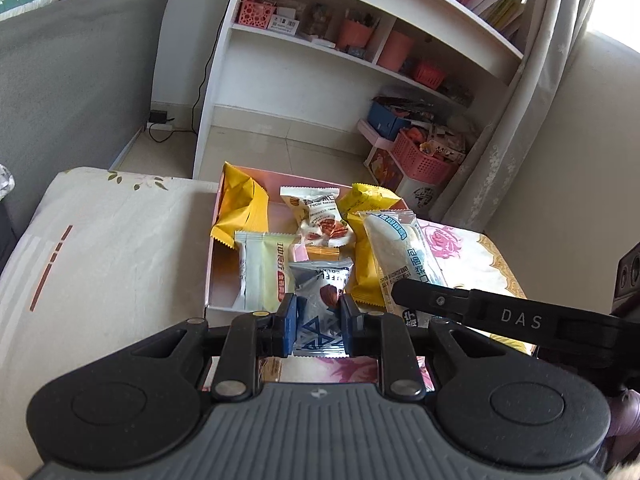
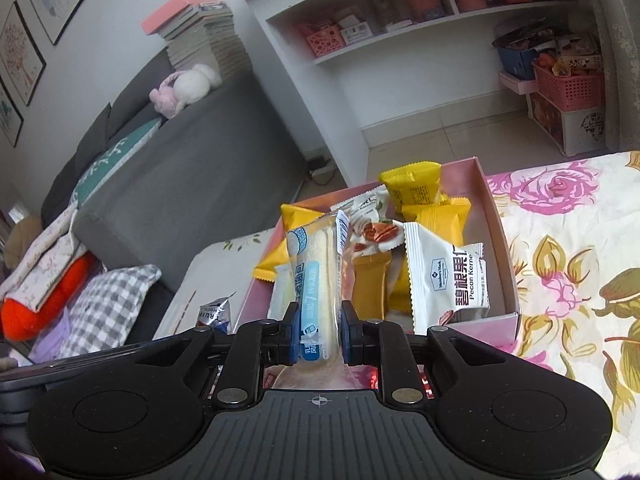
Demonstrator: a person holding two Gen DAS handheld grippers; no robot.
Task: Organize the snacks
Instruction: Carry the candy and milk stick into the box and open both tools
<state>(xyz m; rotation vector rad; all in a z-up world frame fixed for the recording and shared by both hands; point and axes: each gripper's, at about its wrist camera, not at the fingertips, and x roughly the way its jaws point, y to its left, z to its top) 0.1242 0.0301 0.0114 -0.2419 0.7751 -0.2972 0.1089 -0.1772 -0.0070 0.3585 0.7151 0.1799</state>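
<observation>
Holding one snack per hand here: the left gripper [image 1: 318, 312] is clamped tight on a silver truffle packet [image 1: 320, 296], the right gripper [image 2: 320, 332] is clamped on a long bread pack [image 2: 316, 280]. Both hang just at the near edge of the pink box [image 2: 504, 240], long axes pointing away over it. Beyond them, inside the box, yellow packets [image 2: 420, 188] and a pecan bag [image 2: 448, 284] crowd together.

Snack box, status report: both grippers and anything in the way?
Left gripper shut on silver truffle packet. Right gripper shut on bread packet. Pink box holds remaining snacks. Nothing blocking.
</observation>
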